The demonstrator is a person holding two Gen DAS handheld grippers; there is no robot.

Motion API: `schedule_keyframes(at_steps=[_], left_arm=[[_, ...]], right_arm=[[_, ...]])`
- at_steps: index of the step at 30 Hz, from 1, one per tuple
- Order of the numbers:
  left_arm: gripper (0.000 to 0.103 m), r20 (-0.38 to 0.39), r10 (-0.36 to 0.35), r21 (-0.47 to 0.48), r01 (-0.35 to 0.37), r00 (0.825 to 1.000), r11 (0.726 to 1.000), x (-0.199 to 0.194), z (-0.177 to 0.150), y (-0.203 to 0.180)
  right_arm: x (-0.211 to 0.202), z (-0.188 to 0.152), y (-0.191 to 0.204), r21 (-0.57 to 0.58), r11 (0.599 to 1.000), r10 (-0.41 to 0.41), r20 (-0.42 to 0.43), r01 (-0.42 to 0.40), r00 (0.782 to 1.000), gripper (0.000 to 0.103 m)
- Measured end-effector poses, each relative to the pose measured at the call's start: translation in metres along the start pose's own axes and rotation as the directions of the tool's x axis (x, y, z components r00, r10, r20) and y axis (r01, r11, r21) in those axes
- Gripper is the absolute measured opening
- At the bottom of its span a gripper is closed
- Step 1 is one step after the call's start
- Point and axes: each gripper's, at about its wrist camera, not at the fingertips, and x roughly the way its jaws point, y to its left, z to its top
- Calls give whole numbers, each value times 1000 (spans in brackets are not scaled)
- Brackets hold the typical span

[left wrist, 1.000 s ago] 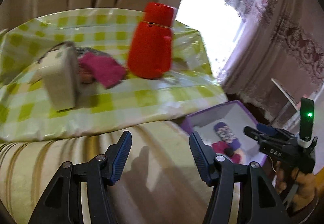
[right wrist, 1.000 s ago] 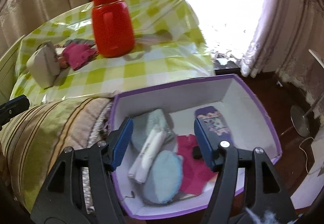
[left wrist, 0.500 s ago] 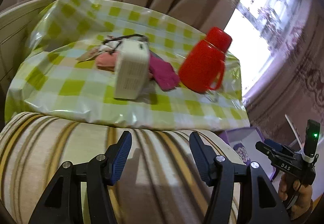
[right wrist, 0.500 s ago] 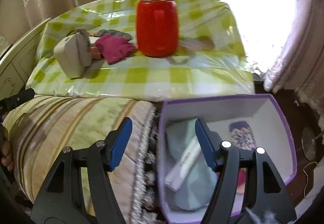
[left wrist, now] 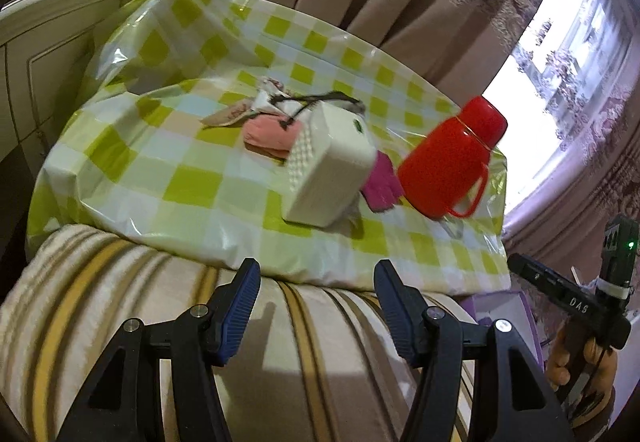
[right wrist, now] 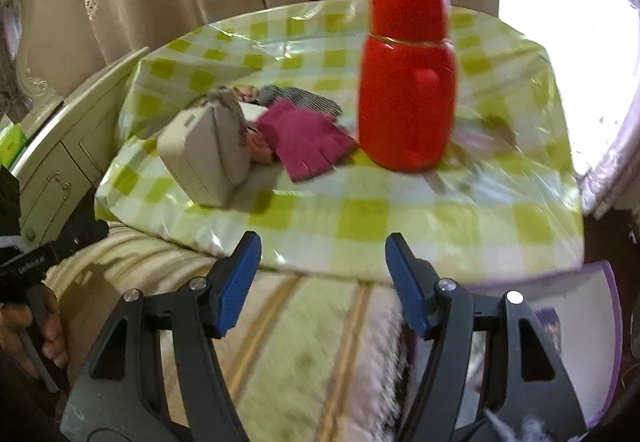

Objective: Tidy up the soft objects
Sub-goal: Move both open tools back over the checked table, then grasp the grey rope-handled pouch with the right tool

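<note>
Both grippers are carried empty above the striped cushion, pointed toward the table with the checked cloth. The fingers of the left gripper are held apart, with nothing between them; the fingers of the right gripper are also apart and empty.

The soft things to be sorted are seen at about 12 o'clock from the right gripper: a magenta glove, lying just beside the red flask and touching a white box. A pink cloth is partly hidden behind that box.

The purple box is at 4 o'clock, probably placed low beside the table so that items can be dropped in.
</note>
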Motion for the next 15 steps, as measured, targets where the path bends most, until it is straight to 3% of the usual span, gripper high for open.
schedule_keyframes(at_steps=[8,15], left_arm=[[60,-10,1,-62,-2,1000,998,13,14,21],[60,-9,-5,-84,5,1000,996,18,27,31]], right_arm=[[32,59,29,-25,992,123,5,-123,992,68],[65,106,63,-14,986,165,-21,-165,986,68]])
